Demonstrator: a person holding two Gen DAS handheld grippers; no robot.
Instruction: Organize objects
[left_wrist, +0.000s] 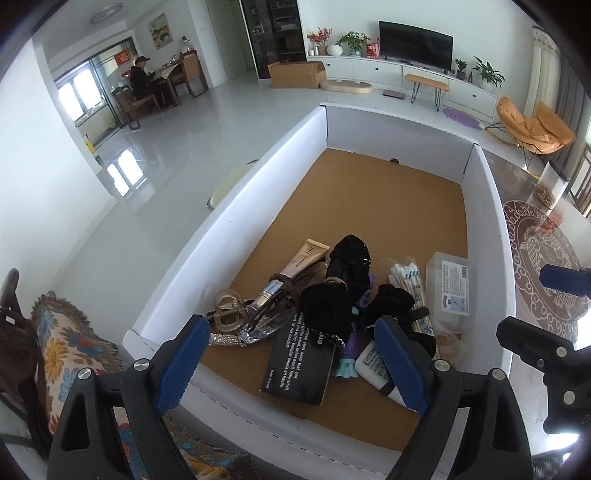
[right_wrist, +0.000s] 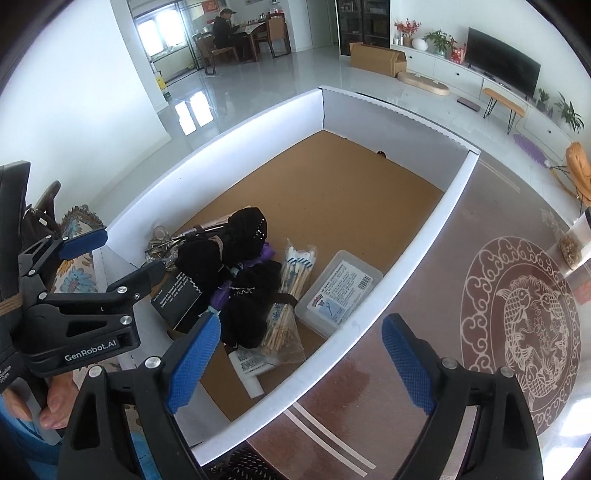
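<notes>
Left wrist view alone shows the beige tube (left_wrist: 305, 258); both the left gripper (left_wrist: 291, 365) and right gripper (right_wrist: 306, 365) gape empty.

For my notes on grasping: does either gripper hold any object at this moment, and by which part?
Nothing is held. The left gripper and the right gripper both stand open and empty above the white box.

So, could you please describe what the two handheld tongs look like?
Both the left tongs and right tongs are matte black plastic frames with silver screws and blue textured pads. The left one's side, seen from the right wrist view, carries white "GenRobot.AI" lettering.
</notes>
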